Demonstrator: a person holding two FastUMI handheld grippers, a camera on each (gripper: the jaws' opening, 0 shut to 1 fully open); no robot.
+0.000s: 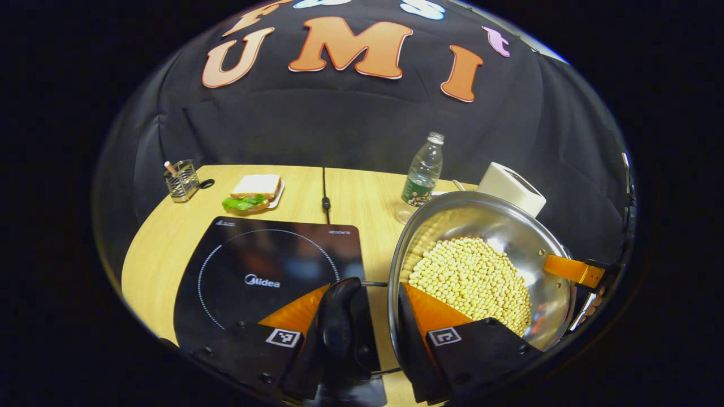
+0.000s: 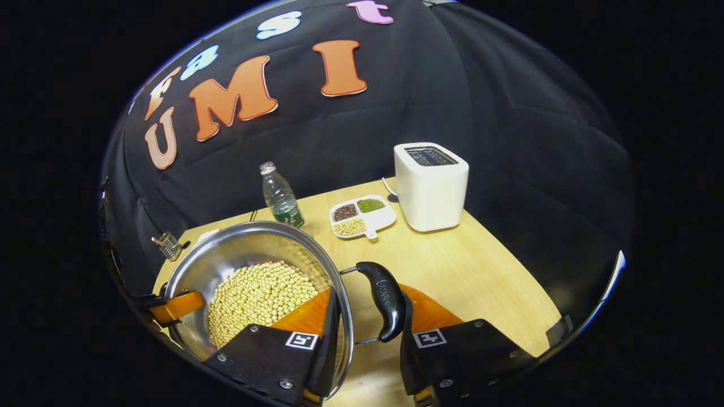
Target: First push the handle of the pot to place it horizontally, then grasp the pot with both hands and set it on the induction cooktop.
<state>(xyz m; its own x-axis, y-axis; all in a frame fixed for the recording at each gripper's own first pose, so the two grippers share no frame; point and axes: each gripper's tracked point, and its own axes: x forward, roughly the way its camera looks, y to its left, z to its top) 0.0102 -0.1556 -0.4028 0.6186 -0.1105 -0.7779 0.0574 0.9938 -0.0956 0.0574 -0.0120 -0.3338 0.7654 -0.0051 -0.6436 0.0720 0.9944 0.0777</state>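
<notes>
A steel pot [image 1: 486, 223] [image 2: 243, 243] holding yellow soybeans [image 1: 469, 277] [image 2: 260, 299] sits just right of the black induction cooktop [image 1: 266, 265]. My left gripper [image 1: 365, 294] clamps the pot's near side: one finger is outside the black handle [image 1: 339, 316], the other inside the rim. At the opposite side, my right gripper [image 2: 367, 302] grips the same way across the other black handle [image 2: 384, 299]. Each view shows a finger [image 1: 574, 270] [image 2: 175, 305] of the other gripper at the far rim. I cannot tell whether the pot's base touches the table.
On the wooden table [image 2: 481, 271] stand a white toaster [image 2: 431, 183] [image 1: 512, 186], a plastic bottle [image 1: 424, 169] [image 2: 281, 198] and a divided dish of beans [image 2: 362, 217]. Behind the cooktop lie a sandwich plate [image 1: 254, 192], a wire holder [image 1: 181, 181] and a cable [image 1: 324, 192].
</notes>
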